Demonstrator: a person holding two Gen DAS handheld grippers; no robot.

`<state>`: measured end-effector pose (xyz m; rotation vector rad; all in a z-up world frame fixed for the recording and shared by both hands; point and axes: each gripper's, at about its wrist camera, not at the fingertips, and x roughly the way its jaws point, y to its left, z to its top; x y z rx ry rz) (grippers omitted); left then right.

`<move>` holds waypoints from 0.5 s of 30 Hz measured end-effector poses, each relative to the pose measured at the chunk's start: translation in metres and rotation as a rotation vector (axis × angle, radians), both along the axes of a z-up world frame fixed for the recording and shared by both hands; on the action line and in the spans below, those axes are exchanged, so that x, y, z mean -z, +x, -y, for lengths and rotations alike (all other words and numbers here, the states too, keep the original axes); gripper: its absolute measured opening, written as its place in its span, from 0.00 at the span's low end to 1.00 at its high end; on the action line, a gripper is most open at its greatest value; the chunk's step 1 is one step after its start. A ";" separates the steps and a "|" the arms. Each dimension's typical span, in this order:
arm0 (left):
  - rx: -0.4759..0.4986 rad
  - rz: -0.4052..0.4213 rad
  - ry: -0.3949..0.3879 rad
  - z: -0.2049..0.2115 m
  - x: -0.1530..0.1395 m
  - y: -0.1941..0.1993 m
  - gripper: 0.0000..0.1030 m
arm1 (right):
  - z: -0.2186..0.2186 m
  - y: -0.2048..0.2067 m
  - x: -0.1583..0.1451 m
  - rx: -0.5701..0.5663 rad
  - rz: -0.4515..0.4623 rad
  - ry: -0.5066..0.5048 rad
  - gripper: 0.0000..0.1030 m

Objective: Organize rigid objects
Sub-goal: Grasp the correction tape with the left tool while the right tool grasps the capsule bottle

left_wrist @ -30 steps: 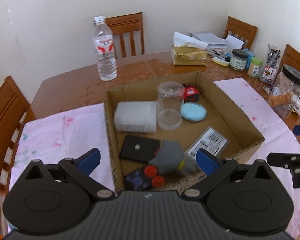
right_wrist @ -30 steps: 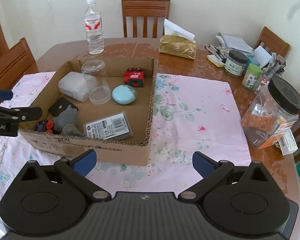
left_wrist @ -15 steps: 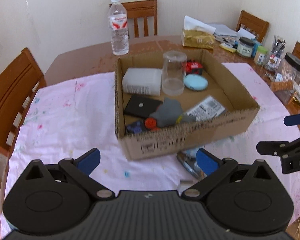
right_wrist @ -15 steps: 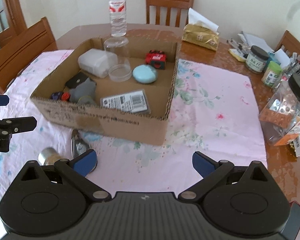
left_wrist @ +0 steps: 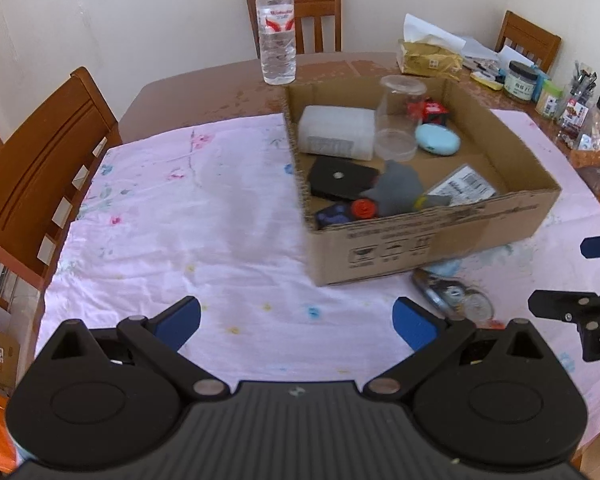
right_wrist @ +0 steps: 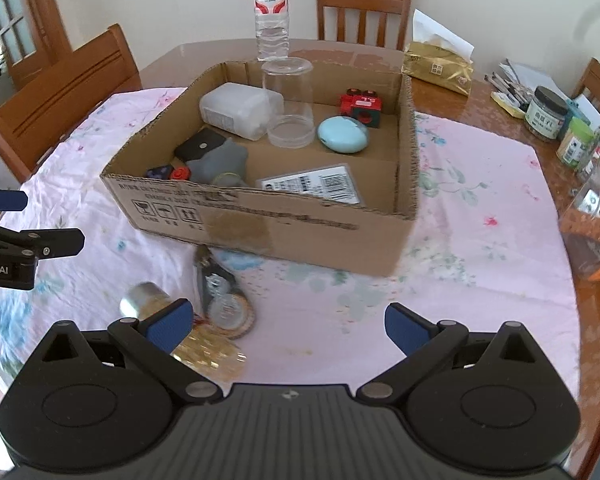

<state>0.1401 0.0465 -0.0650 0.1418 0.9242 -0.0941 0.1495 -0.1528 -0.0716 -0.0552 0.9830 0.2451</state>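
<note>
A cardboard box (right_wrist: 268, 224) (left_wrist: 432, 240) on the pink cloth holds a white container (right_wrist: 240, 110), a clear cup (right_wrist: 290, 100), a red toy car (right_wrist: 360, 106), a blue oval case (right_wrist: 342, 134), a black block (right_wrist: 198, 146), a grey star shape (right_wrist: 220, 162) and a barcode card (right_wrist: 316, 186). In front of the box lie a metal tool (right_wrist: 214, 280), a round metal disc (right_wrist: 230, 312), a silver-capped cylinder (right_wrist: 142, 300) and a gold item (right_wrist: 206, 350). My left gripper (left_wrist: 296, 320) and right gripper (right_wrist: 286, 326) are both open and empty, held back from the box.
A water bottle (right_wrist: 271, 12), a gold tissue pack (right_wrist: 438, 66) and several jars (right_wrist: 546, 112) stand on the wooden table (right_wrist: 204, 52) behind and to the right. Wooden chairs (left_wrist: 40, 160) surround the table.
Both grippers have drawn back and away from the box. The loose items in front of the box have come into view. Both stay open.
</note>
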 end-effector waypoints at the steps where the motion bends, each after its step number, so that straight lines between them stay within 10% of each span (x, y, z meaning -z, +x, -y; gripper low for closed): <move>1: 0.011 0.001 0.002 -0.005 0.000 0.001 0.99 | -0.006 -0.001 0.001 0.008 0.000 0.006 1.00; 15: 0.110 -0.015 0.030 -0.038 0.010 0.017 0.99 | -0.103 0.000 0.032 0.059 0.034 -0.152 1.00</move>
